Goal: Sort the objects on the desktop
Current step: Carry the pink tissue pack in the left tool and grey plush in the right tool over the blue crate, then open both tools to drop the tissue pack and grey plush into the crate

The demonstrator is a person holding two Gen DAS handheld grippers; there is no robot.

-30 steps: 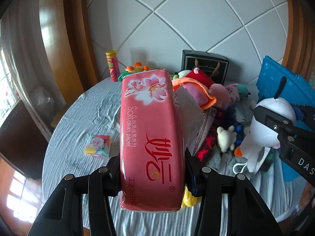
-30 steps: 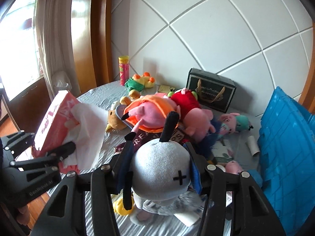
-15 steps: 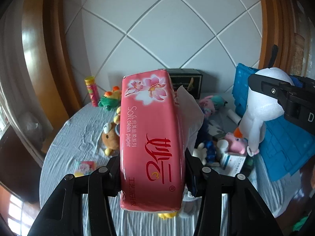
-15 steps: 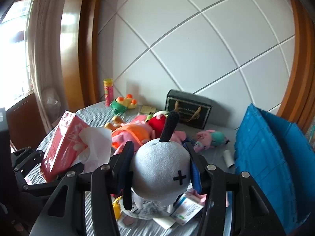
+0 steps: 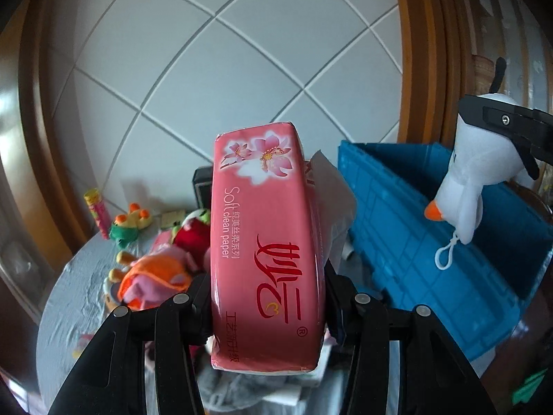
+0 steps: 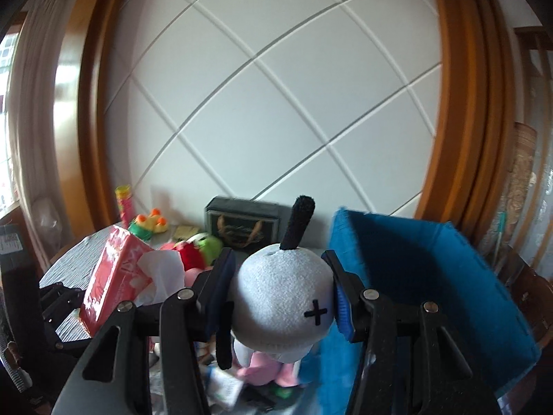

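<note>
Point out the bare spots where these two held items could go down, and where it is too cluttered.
Free: the inside of the blue plastic crate, nothing showing in the part visible, and the bare grey cloth at the round table's left edge. Crowded: the heap of plush toys between the yellow-pink tube and the crate.

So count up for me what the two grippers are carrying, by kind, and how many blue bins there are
Tissue packs: 1, the pink tissue pack in the left gripper
Plush toys: 1, the white plush duck in the right gripper
Blue bins: 1
Total: 3
</note>
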